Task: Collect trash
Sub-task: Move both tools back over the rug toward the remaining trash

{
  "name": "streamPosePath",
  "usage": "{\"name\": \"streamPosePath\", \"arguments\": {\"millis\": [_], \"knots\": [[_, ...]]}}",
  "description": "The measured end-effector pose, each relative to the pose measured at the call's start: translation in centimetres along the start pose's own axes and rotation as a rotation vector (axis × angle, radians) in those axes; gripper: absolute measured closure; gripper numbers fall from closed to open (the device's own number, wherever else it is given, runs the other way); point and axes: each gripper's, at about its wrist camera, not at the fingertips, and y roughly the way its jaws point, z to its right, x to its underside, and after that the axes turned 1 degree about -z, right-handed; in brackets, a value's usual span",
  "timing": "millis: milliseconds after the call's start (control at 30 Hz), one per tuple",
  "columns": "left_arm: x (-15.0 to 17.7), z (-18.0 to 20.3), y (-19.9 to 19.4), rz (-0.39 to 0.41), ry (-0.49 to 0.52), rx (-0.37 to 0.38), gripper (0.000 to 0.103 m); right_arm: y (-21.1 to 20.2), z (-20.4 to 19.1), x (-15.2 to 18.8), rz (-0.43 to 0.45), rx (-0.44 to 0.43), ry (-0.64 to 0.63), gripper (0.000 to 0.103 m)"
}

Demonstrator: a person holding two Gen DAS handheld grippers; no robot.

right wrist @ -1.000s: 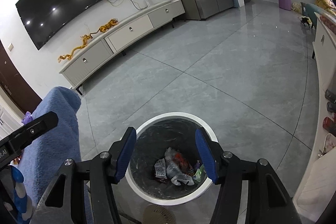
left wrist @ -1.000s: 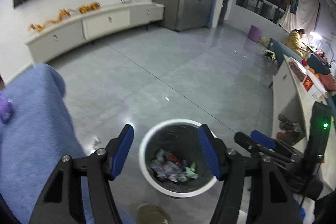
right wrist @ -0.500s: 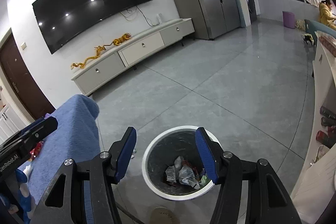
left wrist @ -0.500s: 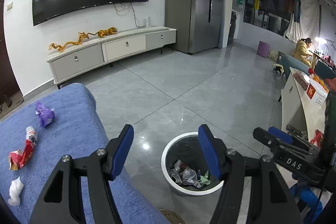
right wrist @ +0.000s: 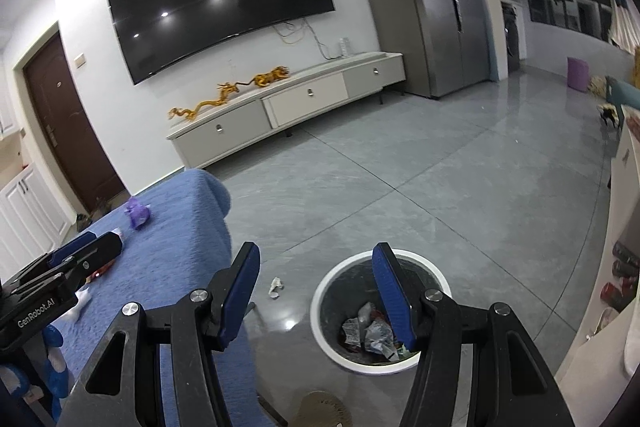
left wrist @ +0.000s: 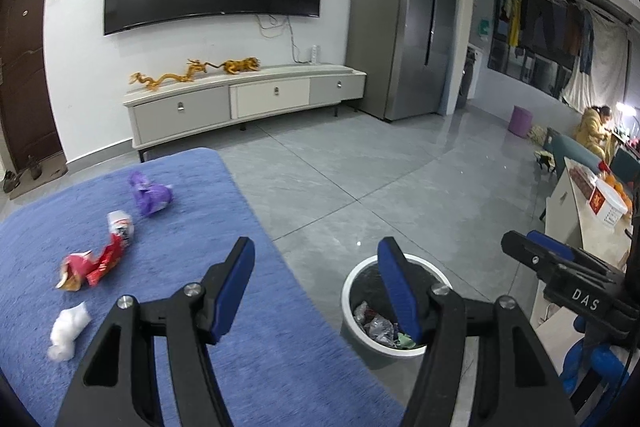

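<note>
Four trash pieces on blue cloth, left of empty left claw.

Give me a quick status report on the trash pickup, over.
Left gripper and right gripper open, empty. Purple wrapper, red wrapper, white tissue on blue cloth; scrap on floor. Bin unobstructed.

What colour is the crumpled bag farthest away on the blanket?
Purple bag, clearest in the left wrist view.

Left gripper and right gripper: black frames, silver screws, blue-padded jaws.
</note>
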Motion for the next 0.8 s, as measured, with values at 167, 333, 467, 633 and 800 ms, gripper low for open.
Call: {"name": "streamPosePath", "arguments": {"millis": [167, 333, 467, 633, 800], "knots": [[0.6, -2.6, -1.9, 0.022, -0.036, -0.015, 0.041, -0.6, -2.8, -0.2, 0.007, -0.022, -0.046, 0.047], [1.8, -6.2, -4.0, 0.042, -0.084, -0.038, 0.035, -0.3, -5.2, -0.4, -0.001, -0.052, -0.073, 0.047], [2.8, -9.4, -5.5, 0.060, -0.114, -0.077, 0.033, -0.1, -7.1, -0.5, -0.003, -0.072, -0.100, 0.046], [4.1, -13.8, -7.2, 0.074, -0.163, -0.131, 0.033, -0.1, -9.1, -0.5, -0.010, -0.092, -0.122, 0.046], [5.7, -18.8, -7.4, 0.052, -0.220, -0.198, 0.033, 0.3, -10.6, -0.4, -0.023, -0.102, -0.143, 0.046]]}}
